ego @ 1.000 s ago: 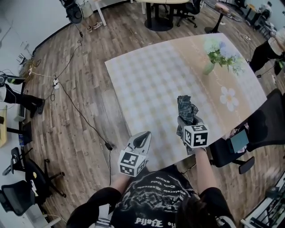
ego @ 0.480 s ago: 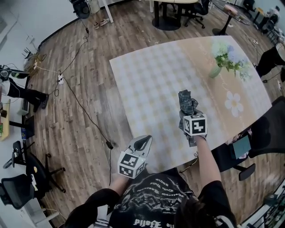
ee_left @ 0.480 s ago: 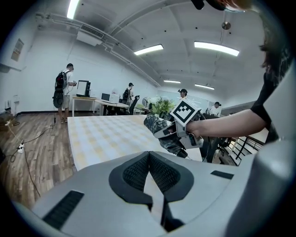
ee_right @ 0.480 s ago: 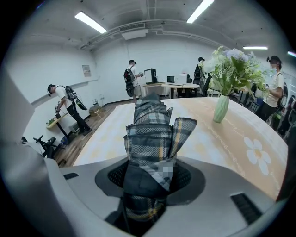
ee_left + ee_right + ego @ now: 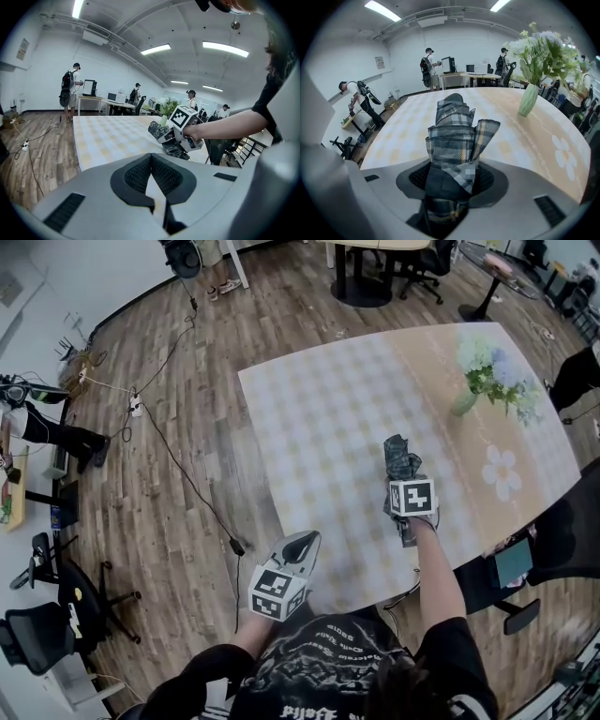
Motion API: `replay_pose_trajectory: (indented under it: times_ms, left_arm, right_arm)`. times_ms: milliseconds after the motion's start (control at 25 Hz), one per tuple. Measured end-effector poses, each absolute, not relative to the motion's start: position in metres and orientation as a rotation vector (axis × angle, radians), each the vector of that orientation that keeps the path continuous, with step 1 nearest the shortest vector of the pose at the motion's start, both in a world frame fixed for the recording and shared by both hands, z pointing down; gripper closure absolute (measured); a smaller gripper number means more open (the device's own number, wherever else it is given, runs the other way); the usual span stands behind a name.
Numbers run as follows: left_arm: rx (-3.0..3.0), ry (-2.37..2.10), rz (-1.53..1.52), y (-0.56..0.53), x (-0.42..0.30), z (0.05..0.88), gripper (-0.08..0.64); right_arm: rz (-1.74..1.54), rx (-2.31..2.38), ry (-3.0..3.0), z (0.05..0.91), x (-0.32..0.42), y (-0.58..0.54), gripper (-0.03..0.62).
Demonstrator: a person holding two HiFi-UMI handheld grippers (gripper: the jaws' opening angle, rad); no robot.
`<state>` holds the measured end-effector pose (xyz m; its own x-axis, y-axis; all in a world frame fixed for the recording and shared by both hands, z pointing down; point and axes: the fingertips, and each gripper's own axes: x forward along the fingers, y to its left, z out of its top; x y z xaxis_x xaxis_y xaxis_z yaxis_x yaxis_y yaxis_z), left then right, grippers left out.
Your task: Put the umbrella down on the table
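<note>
The checked surface [image 5: 319, 418] now lies closer beneath the right gripper [image 5: 402, 482], centre-right, which has sunk with fingers clenched on the folded umbrella [image 5: 398, 456]; set-down looks near. The left gripper [image 5: 300, 542] waits, fingers closed, empty.

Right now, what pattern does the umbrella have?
The umbrella is plaid: dark grey and white with yellow lines. The right gripper view shows it best.

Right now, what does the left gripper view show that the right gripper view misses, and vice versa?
Left gripper view only: the left gripper, shut and empty, and the right gripper seen from outside. Right gripper view only: its jaws closed on the umbrella up close, plus the white flower print on the cloth. Both: the umbrella, the checked table and the vase of flowers.
</note>
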<state>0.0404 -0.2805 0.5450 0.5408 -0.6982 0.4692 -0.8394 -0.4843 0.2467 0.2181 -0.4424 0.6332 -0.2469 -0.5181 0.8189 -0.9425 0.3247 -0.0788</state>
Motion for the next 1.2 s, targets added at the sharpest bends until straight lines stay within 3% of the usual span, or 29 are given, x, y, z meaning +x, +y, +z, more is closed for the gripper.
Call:
replay_pose_trajectory:
  times_ms: [160, 400, 720, 920, 1200]
  left_arm:
    - [2.31, -1.276, 0.434, -0.275, 0.019, 0.556, 0.54]
    - [2.28, -1.3, 0.433, -0.326, 0.075, 0.549, 0.54]
    - [2.292, -1.286, 0.422, -0.303, 0.028, 0.555, 0.54]
    - [2.296, -1.308, 0.416, -0.303, 0.032, 0.553, 0.54]
    - [2.305, -1.301, 0.375, -0.297, 0.041, 0.547, 0.54]
  right_arm:
    - [0.817, 1.275, -1.846, 0.655, 0.208, -0.431, 0.385]
    - [0.84, 1.249, -1.838, 0.659, 0.264, -0.48, 0.376]
    - [0.849, 1.241, -1.847, 0.665, 0.211, -0.458, 0.359]
    - [0.934, 1.303, -1.907, 0.654, 0.216, -0.461, 0.217]
    - [0.872, 1.377, -2.04, 0.615, 0.227, -0.453, 0.144]
